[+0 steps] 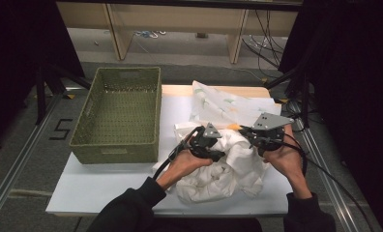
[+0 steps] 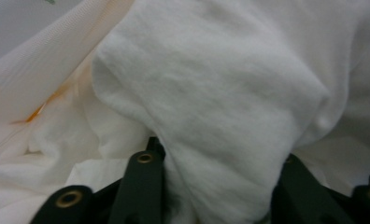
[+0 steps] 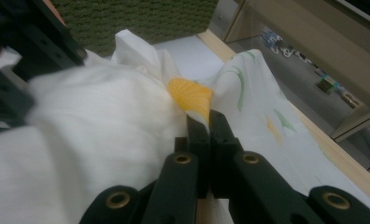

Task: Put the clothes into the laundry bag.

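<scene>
A crumpled white cloth lies heaped on the white table, between both hands. My left gripper is at the heap's left side. In the left gripper view a thick fold of the white cloth fills the gap of my left gripper, and both jaws press on it. My right gripper is at the heap's upper right. Its jaws are shut on a cloth edge beside an orange printed patch. A thinner sheet with green and orange print spreads behind the heap.
A green woven basket stands on the table's left part, close to the left hand. Wooden shelving legs and loose cables are on the floor beyond the table. Dark curtains hang at both sides.
</scene>
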The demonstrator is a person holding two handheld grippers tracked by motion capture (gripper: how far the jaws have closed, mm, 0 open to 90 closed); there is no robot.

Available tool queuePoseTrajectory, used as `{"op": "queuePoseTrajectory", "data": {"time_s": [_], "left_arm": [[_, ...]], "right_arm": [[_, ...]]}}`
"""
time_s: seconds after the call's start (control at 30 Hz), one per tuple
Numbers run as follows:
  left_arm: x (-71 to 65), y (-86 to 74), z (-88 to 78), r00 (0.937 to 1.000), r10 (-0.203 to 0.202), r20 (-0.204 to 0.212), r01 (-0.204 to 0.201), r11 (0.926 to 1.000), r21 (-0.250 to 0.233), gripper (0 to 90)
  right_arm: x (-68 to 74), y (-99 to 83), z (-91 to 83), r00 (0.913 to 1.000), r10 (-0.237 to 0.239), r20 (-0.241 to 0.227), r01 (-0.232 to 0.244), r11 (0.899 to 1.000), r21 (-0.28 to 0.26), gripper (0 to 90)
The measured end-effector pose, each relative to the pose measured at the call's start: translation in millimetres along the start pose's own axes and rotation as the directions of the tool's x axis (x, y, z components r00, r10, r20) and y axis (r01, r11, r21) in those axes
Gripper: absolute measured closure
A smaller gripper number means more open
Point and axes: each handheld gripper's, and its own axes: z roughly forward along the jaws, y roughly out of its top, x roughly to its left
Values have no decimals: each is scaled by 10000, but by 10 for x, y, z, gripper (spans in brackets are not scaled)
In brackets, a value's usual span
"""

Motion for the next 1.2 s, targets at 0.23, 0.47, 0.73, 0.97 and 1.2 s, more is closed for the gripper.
{"op": "queuePoseTrajectory", "data": {"time_s": [0.23, 0.47, 0.73, 0.97, 1.2], "left_arm": [[281, 85, 439, 9875, -1134, -1094, 1171, 9927, 280, 714], [360, 66, 219, 9864, -1502, -673, 1534, 9871, 462, 383], [72, -53, -153, 9977, -611, 306, 600, 9975, 367, 157], [-55, 41, 172, 9952, -679, 710, 656, 9973, 342, 139], [98, 155, 358, 9981, -399, -471, 404, 9991, 104, 722]], "right_arm": [[35, 56, -119, 9998, -192, 90, 193, 9997, -126, 900], [23, 6, -68, 9999, -102, -25, 103, 9999, 62, 900], [-20, -18, -44, 9999, 86, 100, -88, 9998, 164, 900], [-13, -21, -24, 10000, -92, 37, 92, 9998, 164, 900], [-44, -25, -72, 9999, 23, 168, -24, 10000, 33, 900]]}}
